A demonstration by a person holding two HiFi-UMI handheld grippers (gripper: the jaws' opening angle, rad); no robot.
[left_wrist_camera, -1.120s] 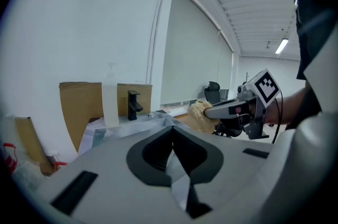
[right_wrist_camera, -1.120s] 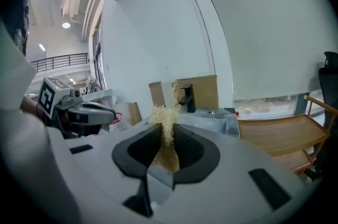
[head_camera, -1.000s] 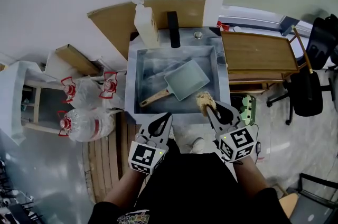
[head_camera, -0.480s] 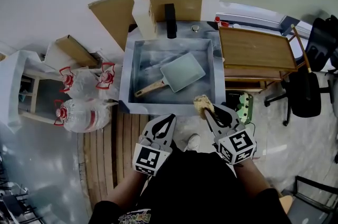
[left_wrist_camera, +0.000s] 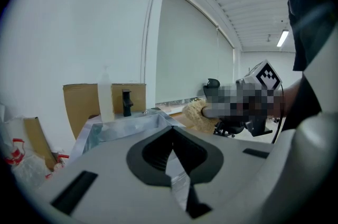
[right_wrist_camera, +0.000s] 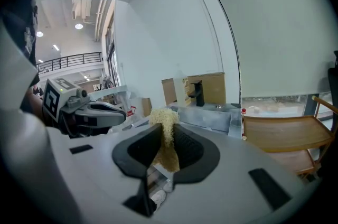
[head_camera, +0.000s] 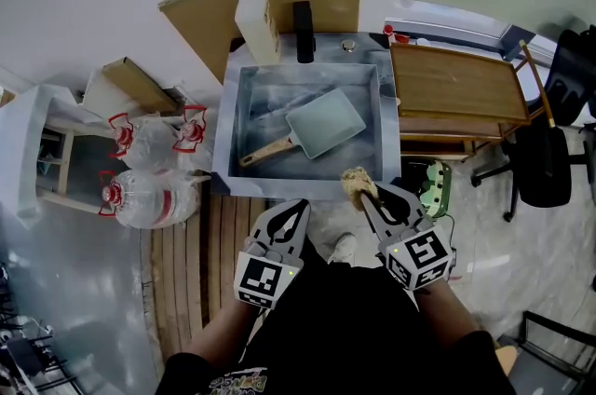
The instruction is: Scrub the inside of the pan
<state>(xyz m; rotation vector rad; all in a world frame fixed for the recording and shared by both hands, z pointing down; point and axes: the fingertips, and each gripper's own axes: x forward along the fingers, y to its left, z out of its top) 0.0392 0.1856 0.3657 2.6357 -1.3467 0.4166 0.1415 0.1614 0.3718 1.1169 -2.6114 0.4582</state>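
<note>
A pale green rectangular pan point(head_camera: 322, 125) with a wooden handle point(head_camera: 266, 154) lies tilted inside the steel sink point(head_camera: 233, 137). My right gripper point(head_camera: 365, 194) hovers at the sink's near right corner, shut on a tan scrub sponge point(head_camera: 355, 182) that sticks out past its tips. The right gripper view shows the sponge point(right_wrist_camera: 165, 121) pinched between the jaws of that gripper point(right_wrist_camera: 166, 130). My left gripper point(head_camera: 296, 206) is just short of the sink's front rim, shut with nothing in it. In the left gripper view its tips point(left_wrist_camera: 171, 130) meet, with the sink point(left_wrist_camera: 127, 123) beyond.
A white soap bottle point(head_camera: 256, 25) and a black faucet point(head_camera: 304, 32) stand behind the sink. A wooden trolley point(head_camera: 456, 86) is on the right, large water bottles point(head_camera: 149, 197) on the left. A slatted wooden mat point(head_camera: 186, 263) lies underfoot, an office chair point(head_camera: 540, 162) far right.
Both grippers drew back a little from over the sink's front rim toward the person, then held still. The sponge stays gripped; the pan has not moved.
</note>
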